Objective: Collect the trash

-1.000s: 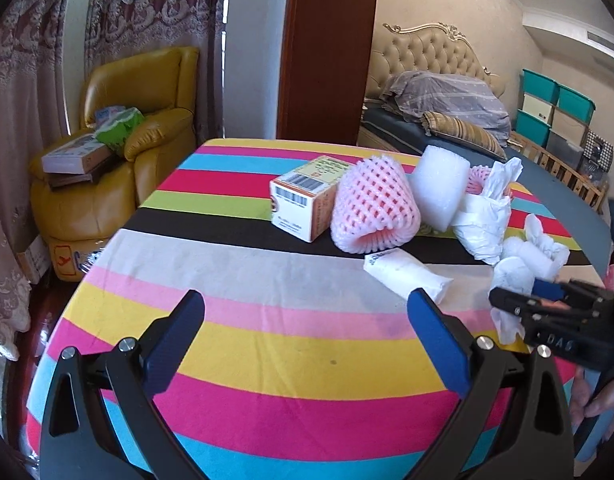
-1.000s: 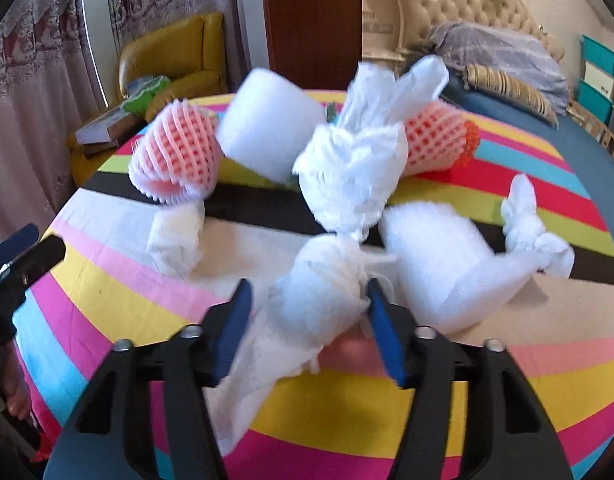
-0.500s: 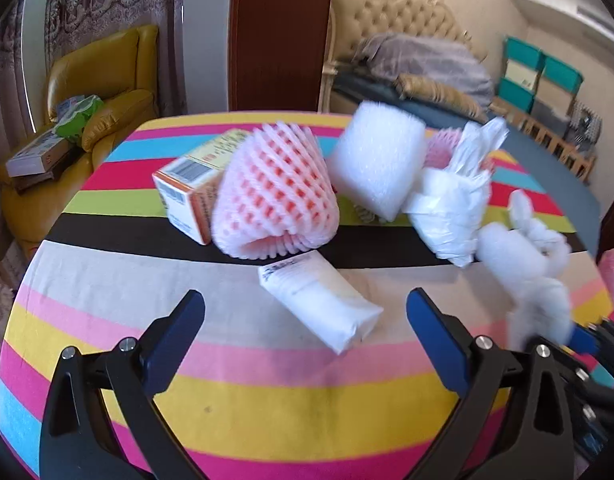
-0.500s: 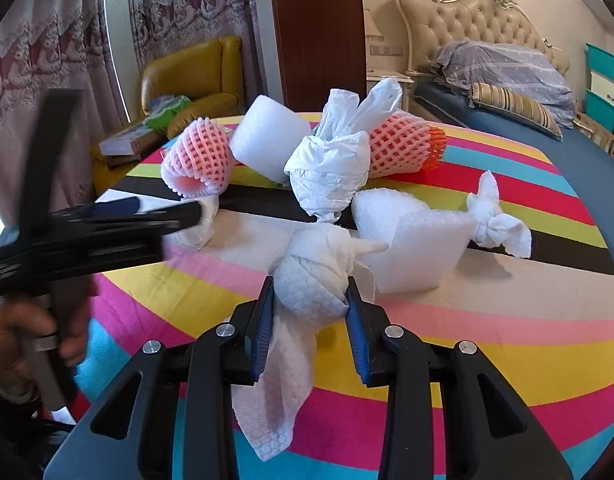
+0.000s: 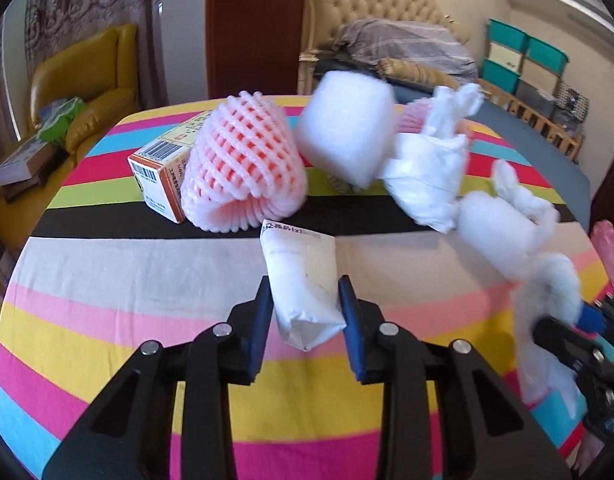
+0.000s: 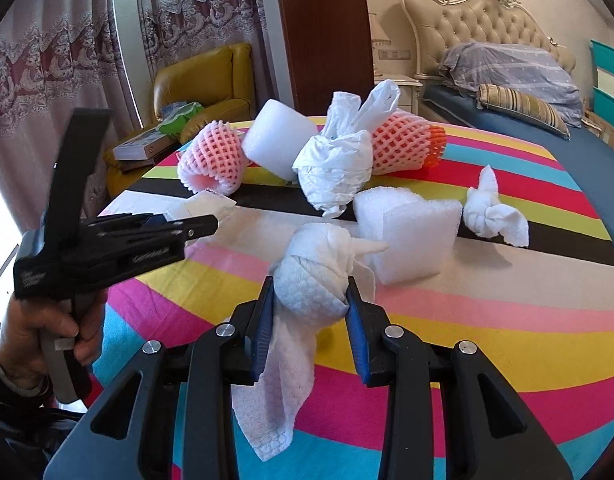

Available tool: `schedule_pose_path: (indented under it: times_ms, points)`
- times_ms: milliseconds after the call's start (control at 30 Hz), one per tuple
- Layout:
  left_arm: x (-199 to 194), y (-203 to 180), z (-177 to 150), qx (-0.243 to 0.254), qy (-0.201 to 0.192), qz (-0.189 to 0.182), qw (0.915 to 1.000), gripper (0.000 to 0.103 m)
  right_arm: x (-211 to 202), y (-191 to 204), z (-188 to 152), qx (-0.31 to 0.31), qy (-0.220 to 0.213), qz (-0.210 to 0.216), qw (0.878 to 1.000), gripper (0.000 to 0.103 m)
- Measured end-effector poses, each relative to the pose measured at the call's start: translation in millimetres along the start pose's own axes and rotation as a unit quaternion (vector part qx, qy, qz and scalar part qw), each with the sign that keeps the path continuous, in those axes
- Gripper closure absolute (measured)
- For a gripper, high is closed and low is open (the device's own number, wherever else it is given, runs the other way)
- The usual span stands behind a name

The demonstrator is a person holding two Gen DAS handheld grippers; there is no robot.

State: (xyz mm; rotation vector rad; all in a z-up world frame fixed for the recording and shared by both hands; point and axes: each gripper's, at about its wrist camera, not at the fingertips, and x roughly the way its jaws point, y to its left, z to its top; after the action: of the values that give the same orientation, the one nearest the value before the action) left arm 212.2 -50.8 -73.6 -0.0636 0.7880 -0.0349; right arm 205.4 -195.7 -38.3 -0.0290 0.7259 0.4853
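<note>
Nearest the lens, left gripper [image 5: 305, 312] just closed, blue pads pressing both sides of a small white packet [image 5: 303, 280] at the near part of the striped tablecloth [image 5: 107, 280]. Right gripper [image 6: 310, 312] likewise clamped, around a knotted wad of paper towel [image 6: 311, 276], its loose tail hanging below the jaws. Just behind that wad, a white foam block [image 6: 411, 232] and a smaller knotted tissue [image 6: 491, 212] lying apart on the cloth. Farther back, along the black stripe, a pink foam net sleeve [image 5: 243, 176] touching an orange-and-white carton [image 5: 163, 176], a white foam roll [image 5: 347, 132], a tied white plastic bag [image 6: 335, 168] and an orange net sleeve [image 6: 403, 144] clustered together. Beyond the table, a yellow armchair [image 6: 203, 80] and a bed with tufted headboard [image 6: 475, 20]. No bin or bag for the rubbish in view. Collection judged barely begun: two pieces gripped, none yet put away, at least seven left on the table.
</note>
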Motion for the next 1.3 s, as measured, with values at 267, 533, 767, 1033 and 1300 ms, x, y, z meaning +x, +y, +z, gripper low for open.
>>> schedule_pose_path:
  times_ms: [267,533,767,1033,1300]
  points:
    - [-23,5,-24,0.016,-0.018,0.017,0.9996,0.071,0,5,-5,-0.003,0.005,-0.002,1.0,0.07]
    - [-15,24,-33,-0.014,0.01,0.017,0.9997,0.068,14,8,-15,-0.004,0.029,-0.004,1.0,0.069]
    - [-16,29,-33,-0.021,0.013,0.013,0.9996,0.068,17,9,-16,-0.006,0.038,-0.012,0.999,0.066]
    - [-20,27,-35,-0.02,0.006,0.013,0.9997,0.07,13,14,-18,-0.019,0.026,-0.017,0.999,0.071]
    - [-39,19,-46,-0.002,-0.022,0.014,0.9997,0.07,-6,21,-15,-0.025,-0.005,-0.014,1.0,0.072]
